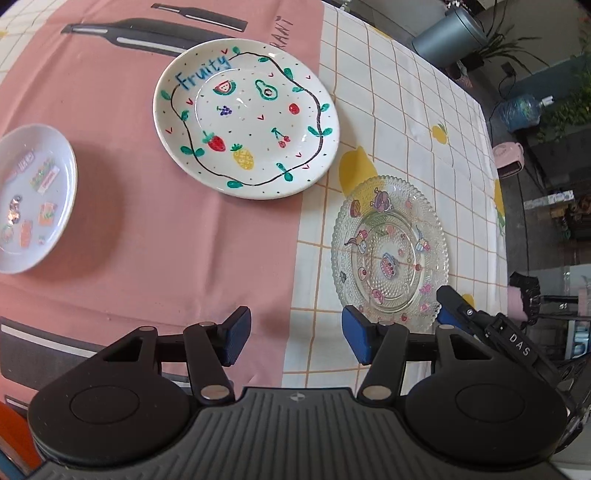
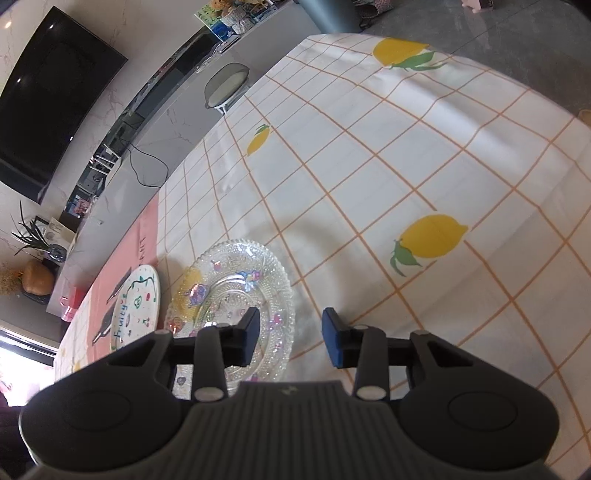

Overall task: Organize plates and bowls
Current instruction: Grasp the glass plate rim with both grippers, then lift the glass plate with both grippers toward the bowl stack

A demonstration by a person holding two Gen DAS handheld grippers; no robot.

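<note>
A white "Fruity" plate [image 1: 245, 120] lies on the pink cloth, ahead of my left gripper [image 1: 293, 338], which is open and empty above the cloth. A small lilac plate [image 1: 31, 197] with stickers lies at the far left. A clear glass plate [image 1: 389, 251] with cartoon prints lies on the checked cloth, to the right front of the left gripper. My right gripper [image 2: 290, 339] is open and empty at the glass plate's [image 2: 236, 295] near right edge, its left finger over the rim. It also shows in the left wrist view [image 1: 461, 310]. The Fruity plate [image 2: 136, 306] shows further left.
The table has a white checked cloth with lemons [image 2: 369, 166] and a pink cloth [image 1: 147, 240]. Its far edge borders a grey cabinet [image 2: 155, 140], a TV [image 2: 48, 96] and plants. A grey bin [image 1: 450, 33] and a water bottle [image 1: 521, 110] stand on the floor beyond the table.
</note>
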